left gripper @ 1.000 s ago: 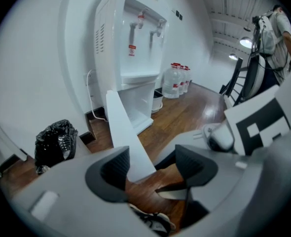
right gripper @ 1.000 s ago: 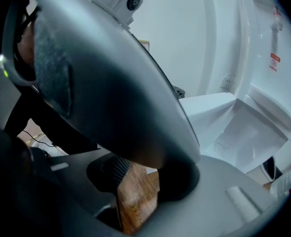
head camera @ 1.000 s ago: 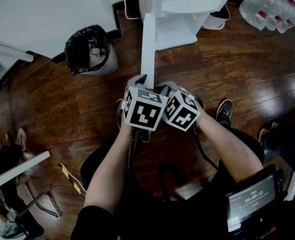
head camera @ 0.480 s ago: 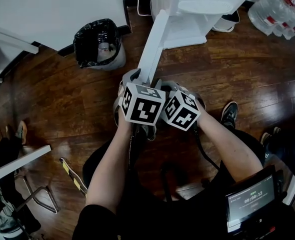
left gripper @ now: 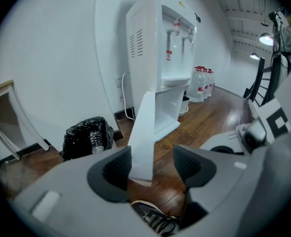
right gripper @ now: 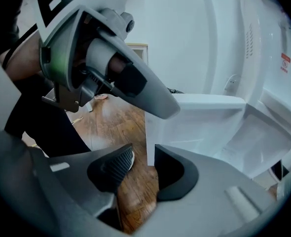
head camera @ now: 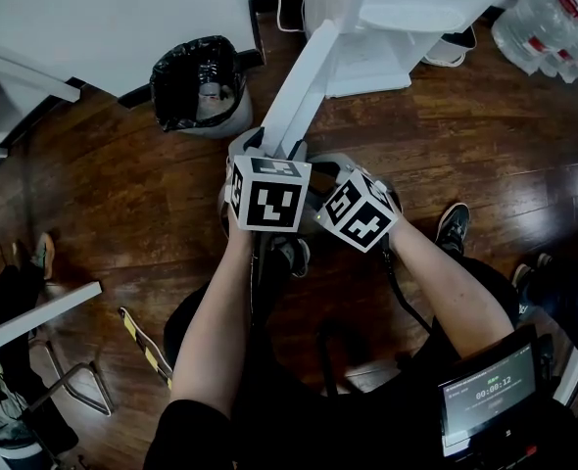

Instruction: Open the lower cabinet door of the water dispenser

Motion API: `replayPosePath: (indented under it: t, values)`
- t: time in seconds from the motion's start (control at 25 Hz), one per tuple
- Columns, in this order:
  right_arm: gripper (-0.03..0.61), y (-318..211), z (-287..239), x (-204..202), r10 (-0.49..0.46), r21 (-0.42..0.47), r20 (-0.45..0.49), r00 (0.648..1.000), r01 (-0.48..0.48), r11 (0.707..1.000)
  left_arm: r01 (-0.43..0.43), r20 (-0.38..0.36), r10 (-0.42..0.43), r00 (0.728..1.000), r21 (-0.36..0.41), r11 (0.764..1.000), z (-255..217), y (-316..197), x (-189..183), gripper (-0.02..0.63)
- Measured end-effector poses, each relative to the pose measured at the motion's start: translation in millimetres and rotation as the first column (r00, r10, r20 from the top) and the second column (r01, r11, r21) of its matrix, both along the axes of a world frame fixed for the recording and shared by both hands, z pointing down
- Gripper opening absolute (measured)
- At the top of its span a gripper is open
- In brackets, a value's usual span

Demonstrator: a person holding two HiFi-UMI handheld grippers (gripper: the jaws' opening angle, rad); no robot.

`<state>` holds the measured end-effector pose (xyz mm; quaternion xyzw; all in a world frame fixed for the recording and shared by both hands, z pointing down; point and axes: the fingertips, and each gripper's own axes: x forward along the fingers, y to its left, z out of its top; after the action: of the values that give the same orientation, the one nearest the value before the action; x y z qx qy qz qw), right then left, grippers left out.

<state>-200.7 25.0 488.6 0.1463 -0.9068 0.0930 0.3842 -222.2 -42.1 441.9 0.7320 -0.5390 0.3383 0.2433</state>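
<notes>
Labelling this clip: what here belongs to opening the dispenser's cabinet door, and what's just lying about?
Job: water dispenser; lower cabinet door, swung open; left gripper, jaws astride the door's edge.
Lying about: bin with black bag; water bottles on the floor.

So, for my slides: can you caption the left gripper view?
Left gripper, jaws open, straddles the edge of the lower cabinet door, swung out from the water dispenser.

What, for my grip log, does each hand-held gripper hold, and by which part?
Nothing is clamped. The cabinet door's free edge stands between the left hand-held gripper's open jaws, near one pad; the right hand-held gripper's jaws are closing, empty, beside it.
</notes>
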Motion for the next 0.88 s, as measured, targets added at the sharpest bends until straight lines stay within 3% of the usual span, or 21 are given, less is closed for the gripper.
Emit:
replayPosePath:
  t: [0.16, 0.36, 0.6, 0.72, 0.88]
  values:
    - [0.142, -10, -8, 9, 0.015, 0.027, 0.0, 1.0, -0.015, 1.0, 0.054, -0.013, -0.054, 0.998, 0.007, 0.999, -1, -7, -10, 0.285]
    - [0.138, -44, -37, 35, 0.118, 0.062, 0.057, 0.991, -0.121, 0.991, 0.114, 0.004, -0.114, 0.993, 0.005, 0.993, -3, -13, -23, 0.285]
    - [0.137, -80, -76, 74, 0.213, 0.115, 0.118, 0.97, -0.227, 0.967, 0.158, 0.045, -0.159, 0.986, 0.033, 0.987, -2, -19, -35, 0.287]
    - [0.135, -94, -94, 92, 0.25, 0.134, 0.157, 0.956, -0.271, 0.953, 0.185, 0.027, -0.186, 0.982, 0.031, 0.982, -4, -22, -38, 0.287]
    - [0.133, -107, -113, 110, 0.296, 0.107, 0.223, 0.929, -0.325, 0.94, 0.224, 0.035, -0.226, 0.973, 0.045, 0.973, -3, -30, -51, 0.287]
